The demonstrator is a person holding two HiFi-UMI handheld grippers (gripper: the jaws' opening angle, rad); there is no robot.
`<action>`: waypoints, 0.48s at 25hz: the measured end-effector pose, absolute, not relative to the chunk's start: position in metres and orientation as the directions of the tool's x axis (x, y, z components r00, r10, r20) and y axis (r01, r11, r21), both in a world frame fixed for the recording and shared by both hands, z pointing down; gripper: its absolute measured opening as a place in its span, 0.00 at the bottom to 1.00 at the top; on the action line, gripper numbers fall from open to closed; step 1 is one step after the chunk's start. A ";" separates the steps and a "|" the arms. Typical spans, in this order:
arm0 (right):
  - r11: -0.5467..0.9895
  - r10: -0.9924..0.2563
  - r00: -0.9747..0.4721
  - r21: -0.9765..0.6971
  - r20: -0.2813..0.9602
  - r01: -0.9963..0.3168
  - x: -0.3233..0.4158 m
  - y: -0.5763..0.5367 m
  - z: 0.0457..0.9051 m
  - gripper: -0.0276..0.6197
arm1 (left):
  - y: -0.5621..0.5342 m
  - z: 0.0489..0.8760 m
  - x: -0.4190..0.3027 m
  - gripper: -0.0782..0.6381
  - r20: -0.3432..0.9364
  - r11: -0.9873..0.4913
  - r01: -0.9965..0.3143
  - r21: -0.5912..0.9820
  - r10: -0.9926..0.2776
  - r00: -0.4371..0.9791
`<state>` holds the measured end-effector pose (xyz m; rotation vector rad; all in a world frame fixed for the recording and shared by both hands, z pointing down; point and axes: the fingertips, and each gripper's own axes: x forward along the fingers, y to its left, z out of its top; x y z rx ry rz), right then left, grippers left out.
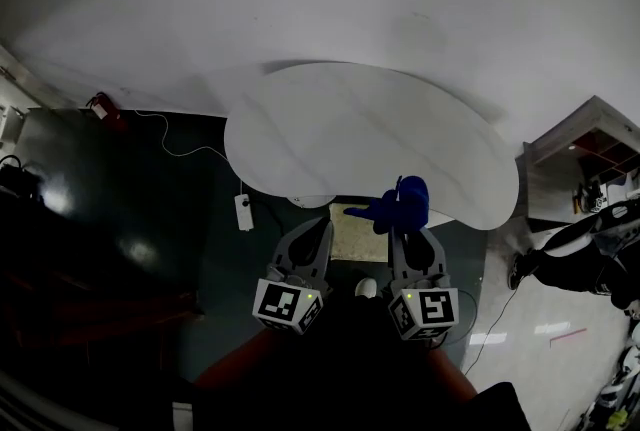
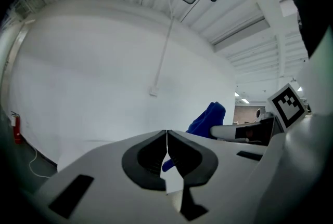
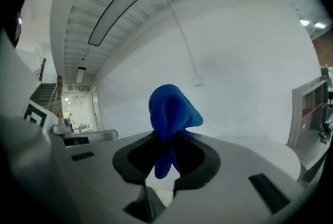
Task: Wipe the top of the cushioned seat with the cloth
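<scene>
- Over the near edge of the seat (image 1: 360, 129), right of its middle, the right claw (image 1: 404, 227) is clamped tight on a fold of the cloth (image 1: 402, 203).
- Most of the cloth is bunched out past the jaw tips, with a short tail hanging down between the jaws.
- My read is that the wad out front is there to act as the wiping pad, so the hard claw stays off the cushion.
- The left claw (image 1: 322, 225) has its jaws fully together with nothing in them.
- It sits just beside the right claw at the same near edge. It's probably idle, since one claw can do the wiping.
- I can't tell whether the cloth touches the seat top yet.
- Judgement: the wipe is not under way, and the whole top from near edge to far edge is left to cover.
- Risk: the loose wad may fold over when pushed, so press it flat first.
</scene>
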<state>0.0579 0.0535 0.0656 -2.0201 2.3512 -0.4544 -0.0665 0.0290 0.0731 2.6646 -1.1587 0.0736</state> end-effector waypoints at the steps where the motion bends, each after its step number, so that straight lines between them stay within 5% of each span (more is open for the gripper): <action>1: 0.128 -0.971 -0.164 -0.201 0.174 -0.971 0.055 0.052 0.061 0.19 | 0.028 0.065 -0.064 0.13 0.122 -0.667 -0.722 0.184 -0.714 0.690; 12: 0.137 -0.983 -0.151 -0.136 0.103 -0.981 0.041 0.056 0.040 0.19 | 0.026 0.049 -0.056 0.13 0.083 -0.685 -0.710 0.161 -0.708 0.702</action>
